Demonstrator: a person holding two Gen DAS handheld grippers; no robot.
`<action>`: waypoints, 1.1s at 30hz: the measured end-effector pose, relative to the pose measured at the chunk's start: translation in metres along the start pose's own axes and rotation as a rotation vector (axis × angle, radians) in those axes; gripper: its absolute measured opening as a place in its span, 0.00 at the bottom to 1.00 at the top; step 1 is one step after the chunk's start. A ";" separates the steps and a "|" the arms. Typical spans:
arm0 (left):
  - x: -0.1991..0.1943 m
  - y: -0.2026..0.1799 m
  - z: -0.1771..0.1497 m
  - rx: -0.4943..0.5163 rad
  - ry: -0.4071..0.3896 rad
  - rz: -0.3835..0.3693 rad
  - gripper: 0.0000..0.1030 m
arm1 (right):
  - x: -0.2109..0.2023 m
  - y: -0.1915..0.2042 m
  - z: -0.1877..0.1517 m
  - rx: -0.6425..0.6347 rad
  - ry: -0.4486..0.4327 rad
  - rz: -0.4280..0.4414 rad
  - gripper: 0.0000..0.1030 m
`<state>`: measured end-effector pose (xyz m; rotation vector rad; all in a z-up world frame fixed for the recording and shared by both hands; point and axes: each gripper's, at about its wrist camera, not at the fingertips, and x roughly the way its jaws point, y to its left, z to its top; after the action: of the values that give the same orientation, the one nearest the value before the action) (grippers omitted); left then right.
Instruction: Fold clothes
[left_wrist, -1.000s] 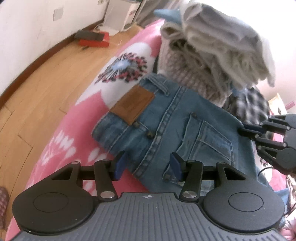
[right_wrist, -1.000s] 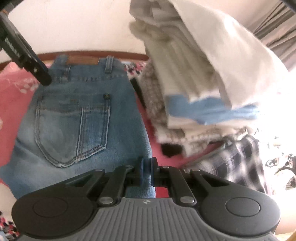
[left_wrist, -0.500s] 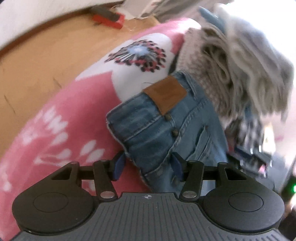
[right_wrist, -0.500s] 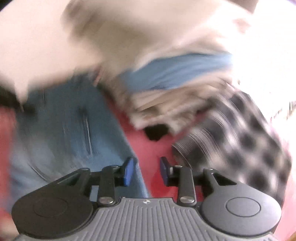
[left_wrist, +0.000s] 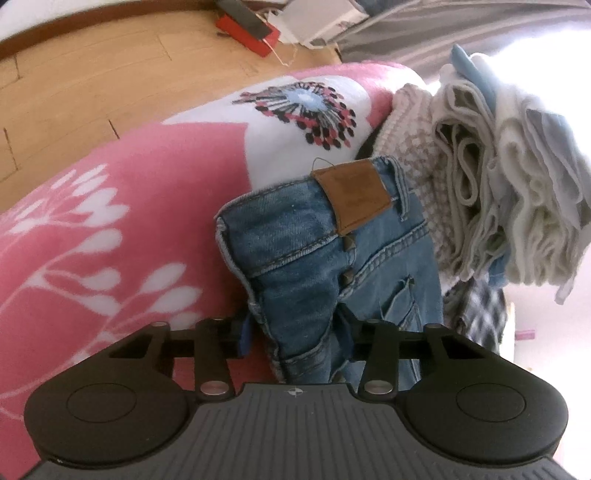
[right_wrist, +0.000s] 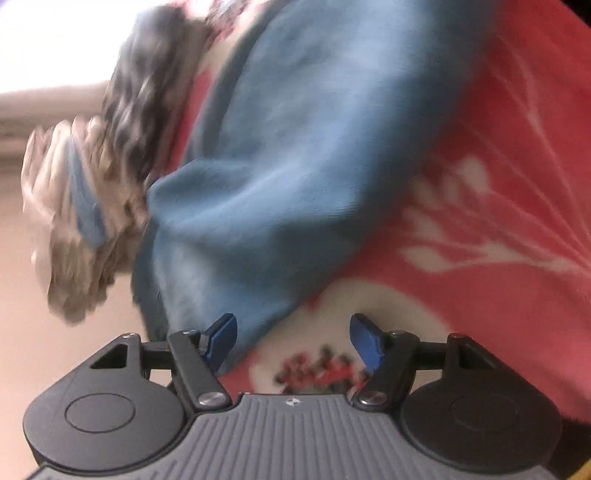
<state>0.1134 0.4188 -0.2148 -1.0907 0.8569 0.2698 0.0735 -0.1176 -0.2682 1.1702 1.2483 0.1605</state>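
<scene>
The pink blanket (left_wrist: 110, 206) with white flower prints covers the bed and fills most of both views; the left wrist view alone shows the wooden floor (left_wrist: 92, 74) on the far left, with a red and black object (left_wrist: 247, 31) lying on it. The folded jeans (left_wrist: 314, 258) lie on the blanket at the middle, waistband and brown leather patch (left_wrist: 354, 195) toward the far side, touching the stack of folded pale clothes (left_wrist: 498, 184) at their right; a checked garment (left_wrist: 480, 310) shows at the foot of that stack. A second ago the jeans lay flat and wide before the left tool; now that view has swung left, more blanket and floor show, and a thick folded edge of denim stands between the fingers. The left tool (left_wrist: 295, 332) has its fingers spread on either side of that edge, and whether they press it or merely flank it cannot be told. The right wrist view, blurred and rolled on its side, shows what the other does not: the plain blue underside of the jeans (right_wrist: 295, 147) hanging over the blanket (right_wrist: 517, 184), with the stack (right_wrist: 74, 203) at far left. The right tool (right_wrist: 293, 339), clenched a second ago and half parted since, now stands wide apart and grasps nothing, its left fingertip (right_wrist: 221, 336) just beside the denim.
</scene>
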 end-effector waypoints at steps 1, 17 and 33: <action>-0.001 -0.003 -0.002 -0.001 -0.015 0.013 0.33 | 0.004 -0.004 0.003 0.012 -0.034 0.032 0.70; -0.105 -0.005 -0.050 -0.053 -0.157 0.079 0.21 | -0.004 0.001 0.000 0.060 -0.053 0.043 0.09; -0.124 0.058 -0.052 0.175 0.081 0.238 0.39 | -0.072 0.104 0.011 -0.659 0.266 -0.292 0.50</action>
<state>-0.0270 0.4264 -0.1738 -0.8413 1.0644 0.3433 0.1041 -0.1246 -0.1448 0.4006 1.4318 0.4800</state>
